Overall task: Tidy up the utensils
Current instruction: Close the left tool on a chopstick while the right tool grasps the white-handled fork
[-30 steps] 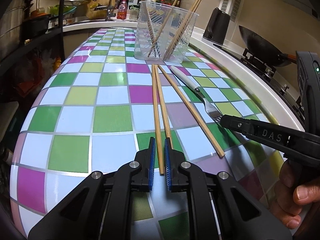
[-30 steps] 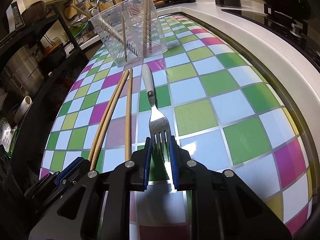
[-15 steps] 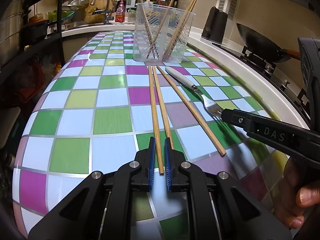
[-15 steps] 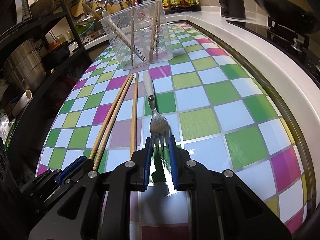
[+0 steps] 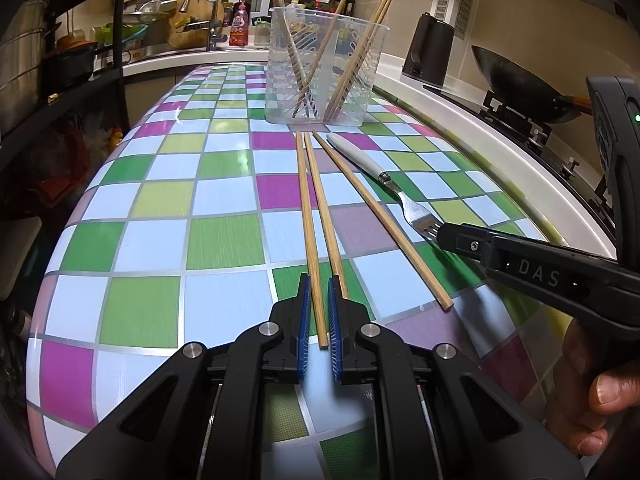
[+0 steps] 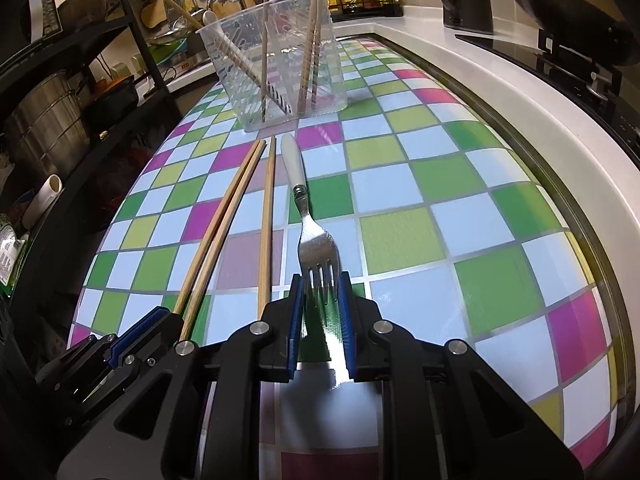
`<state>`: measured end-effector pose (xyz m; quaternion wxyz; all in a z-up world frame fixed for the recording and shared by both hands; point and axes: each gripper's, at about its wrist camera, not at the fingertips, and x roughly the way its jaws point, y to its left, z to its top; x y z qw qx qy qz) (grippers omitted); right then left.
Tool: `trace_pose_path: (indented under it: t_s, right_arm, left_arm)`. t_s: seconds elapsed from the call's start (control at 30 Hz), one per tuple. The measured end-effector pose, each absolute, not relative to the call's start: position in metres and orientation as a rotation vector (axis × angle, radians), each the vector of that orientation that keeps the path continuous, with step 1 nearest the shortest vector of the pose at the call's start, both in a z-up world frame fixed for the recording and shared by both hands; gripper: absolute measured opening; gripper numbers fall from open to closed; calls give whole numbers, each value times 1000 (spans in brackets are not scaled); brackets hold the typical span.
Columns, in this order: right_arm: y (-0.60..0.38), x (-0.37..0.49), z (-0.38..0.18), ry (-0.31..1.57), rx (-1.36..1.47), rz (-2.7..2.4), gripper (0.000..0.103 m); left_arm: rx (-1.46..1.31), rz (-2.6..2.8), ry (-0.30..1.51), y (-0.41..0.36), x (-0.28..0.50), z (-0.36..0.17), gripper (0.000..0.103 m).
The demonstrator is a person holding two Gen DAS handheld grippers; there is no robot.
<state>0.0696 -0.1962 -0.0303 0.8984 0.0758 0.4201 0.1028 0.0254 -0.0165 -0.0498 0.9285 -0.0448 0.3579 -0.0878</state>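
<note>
Landmark: clear tub (image 5: 326, 68) at the far end of the checkered table (image 5: 140, 240), several chopsticks standing in it.

Left of the table, a dark shelf rack (image 5: 60, 60) w/ pots.

Nearest the tub's left front: two chopsticks (image 5: 316, 216) lying side by side, running from just in front of the tub toward the camera. The left gripper (image 5: 319, 308) has its blue pads nearly together around the near end of the left one of the pair; jaws narrow, but can't tell if the pads actually press on it. The other stick of the pair runs under the right jaw.

Next over, a third chopstick (image 5: 380, 216) lies slanted, its far tip close to the pair near the tub, near end well apart.

Right of that, the fork (image 6: 308, 216): white handle pointing at the tub, tines toward the camera. The right gripper (image 6: 319, 300) straddles the tines, pads close on either side; contact not clear. A hand (image 5: 600, 392) holds it.

Far right of the tub: black kettle (image 5: 428, 50), wok (image 5: 520, 80) on the stove.
</note>
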Motion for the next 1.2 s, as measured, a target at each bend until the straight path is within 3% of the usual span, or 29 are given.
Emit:
trace_pose_path:
  t_s: [0.37,1.2]
  right_arm:
    - [-191,71,-36,909,172,248,21]
    - [-193,70,-30,862,153,223,18]
  left_arm:
    - [-90,-181,733,-16,25,-50,8]
    - [-87,-181,731,-16,26,-49,7]
